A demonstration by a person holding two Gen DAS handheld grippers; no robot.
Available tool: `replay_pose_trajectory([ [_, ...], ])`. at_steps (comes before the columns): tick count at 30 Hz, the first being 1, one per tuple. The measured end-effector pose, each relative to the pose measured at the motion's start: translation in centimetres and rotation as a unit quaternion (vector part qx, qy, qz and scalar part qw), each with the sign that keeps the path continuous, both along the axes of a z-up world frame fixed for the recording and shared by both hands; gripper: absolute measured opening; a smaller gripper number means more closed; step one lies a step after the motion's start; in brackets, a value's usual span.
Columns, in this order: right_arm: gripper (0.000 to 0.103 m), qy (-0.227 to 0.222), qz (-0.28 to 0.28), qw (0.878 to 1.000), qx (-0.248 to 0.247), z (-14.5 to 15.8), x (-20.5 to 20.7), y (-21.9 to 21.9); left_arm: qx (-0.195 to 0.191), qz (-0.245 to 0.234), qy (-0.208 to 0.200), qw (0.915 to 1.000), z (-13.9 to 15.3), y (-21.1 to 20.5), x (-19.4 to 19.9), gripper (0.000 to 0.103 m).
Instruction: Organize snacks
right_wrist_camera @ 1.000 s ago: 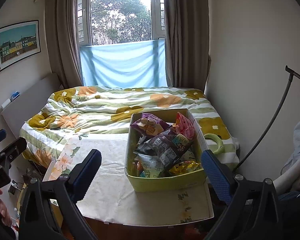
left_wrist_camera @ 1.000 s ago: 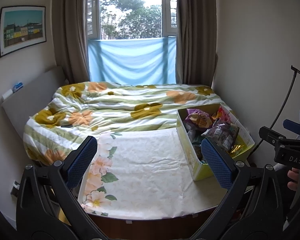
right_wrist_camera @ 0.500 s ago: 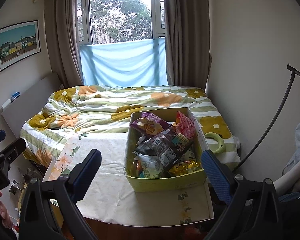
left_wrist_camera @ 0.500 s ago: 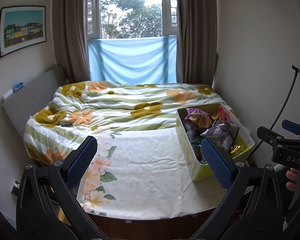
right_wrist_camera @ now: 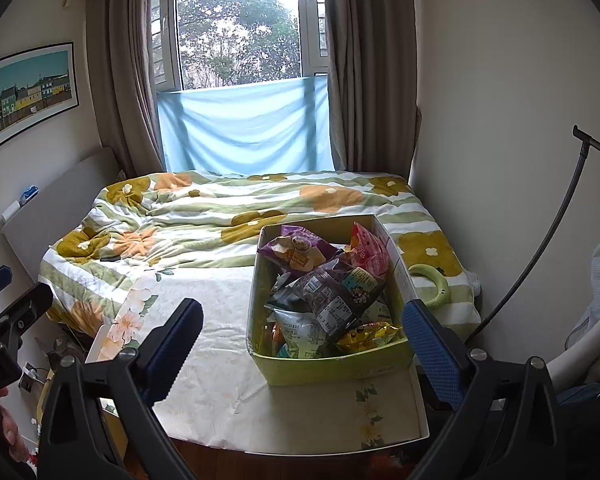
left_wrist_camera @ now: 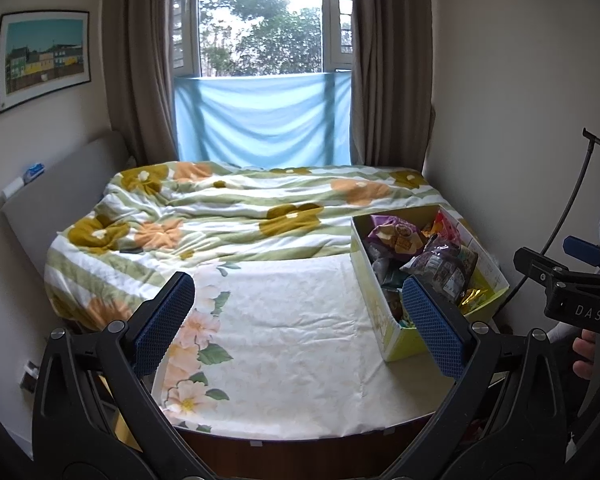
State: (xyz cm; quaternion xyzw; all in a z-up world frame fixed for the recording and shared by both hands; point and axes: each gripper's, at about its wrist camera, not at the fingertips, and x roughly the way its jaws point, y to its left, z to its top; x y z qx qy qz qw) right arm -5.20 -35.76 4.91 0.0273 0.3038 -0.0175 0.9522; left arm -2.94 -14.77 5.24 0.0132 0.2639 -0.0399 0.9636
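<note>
A yellow-green box (right_wrist_camera: 336,366) full of snack bags stands on the right side of a table covered with a white floral cloth (right_wrist_camera: 219,340). A dark brown bag (right_wrist_camera: 340,292) lies on top, with a purple bag (right_wrist_camera: 295,246) and a pink-red bag (right_wrist_camera: 366,250) behind it. The box also shows in the left wrist view (left_wrist_camera: 384,320). My left gripper (left_wrist_camera: 297,322) is open and empty above the cloth (left_wrist_camera: 283,320), left of the box. My right gripper (right_wrist_camera: 302,346) is open and empty, just short of the box's near wall.
A bed with a green floral duvet (right_wrist_camera: 219,216) lies behind the table, under a curtained window. A green ring (right_wrist_camera: 430,282) rests on the bed right of the box. A wall stands close on the right. The table's near edge (left_wrist_camera: 300,434) is just below me.
Both grippers have drifted very slightly; the scene and the box look the same. Both stay open.
</note>
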Motion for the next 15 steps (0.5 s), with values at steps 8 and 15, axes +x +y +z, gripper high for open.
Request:
replay_pose_trajectory([
  [8, 0.099, 0.002, -0.002, 1.000, -0.001, 0.0, 0.1, -0.1, 0.004, 0.021, -0.013, 0.9997, 0.4, 0.9, -0.4, 0.103],
  [15, 0.099, -0.002, -0.008, 1.000, 0.001, 0.2, -0.2, 1.0, -0.005, 0.019, -0.021, 0.9996, 0.5, 2.0, -0.7, 0.103],
])
